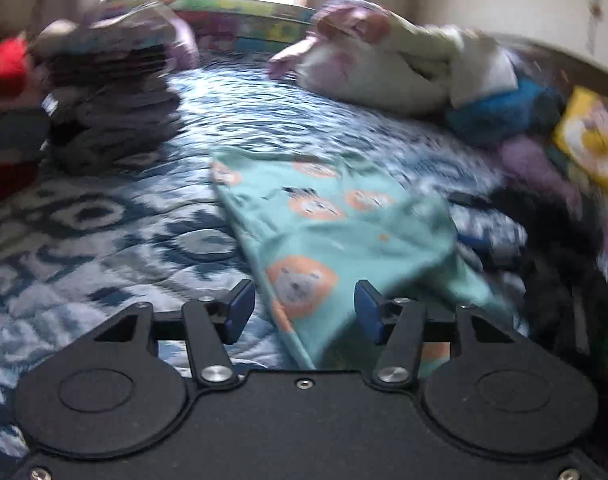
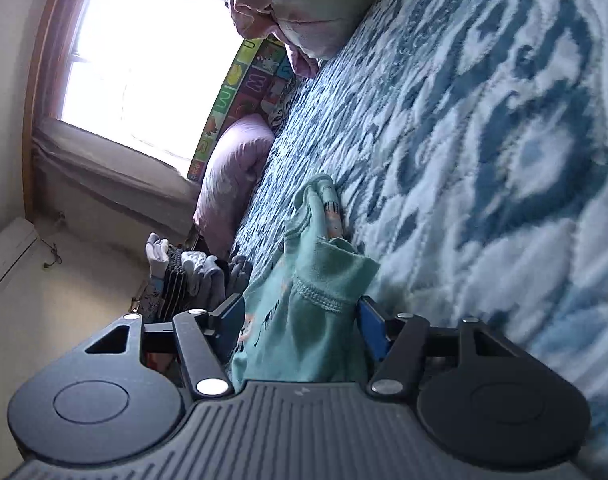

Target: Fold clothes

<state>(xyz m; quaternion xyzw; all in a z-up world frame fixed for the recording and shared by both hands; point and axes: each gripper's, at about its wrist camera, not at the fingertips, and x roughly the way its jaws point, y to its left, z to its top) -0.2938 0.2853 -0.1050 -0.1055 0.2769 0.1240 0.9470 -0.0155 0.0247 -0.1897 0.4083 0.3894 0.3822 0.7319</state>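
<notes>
A teal garment (image 1: 336, 224) printed with orange animal faces lies spread on the blue and white patterned bedspread (image 1: 103, 240). My left gripper (image 1: 299, 312) is open just above its near edge, with cloth showing between the blue pads but not pinched. In the right wrist view the same teal garment (image 2: 304, 308) is bunched between the spread fingers of my right gripper (image 2: 299, 326), which is rolled sideways beside the bedspread (image 2: 484, 160). The pads (image 2: 374, 330) stand wide apart and the cloth fills the gap between them.
A stack of folded dark clothes (image 1: 111, 116) sits at the left of the bed, also seen in the right wrist view (image 2: 191, 276). A pale pillow (image 1: 384, 76) and a heap of mixed clothes (image 1: 544, 184) lie at the right. A window (image 2: 143, 60) is behind the bed.
</notes>
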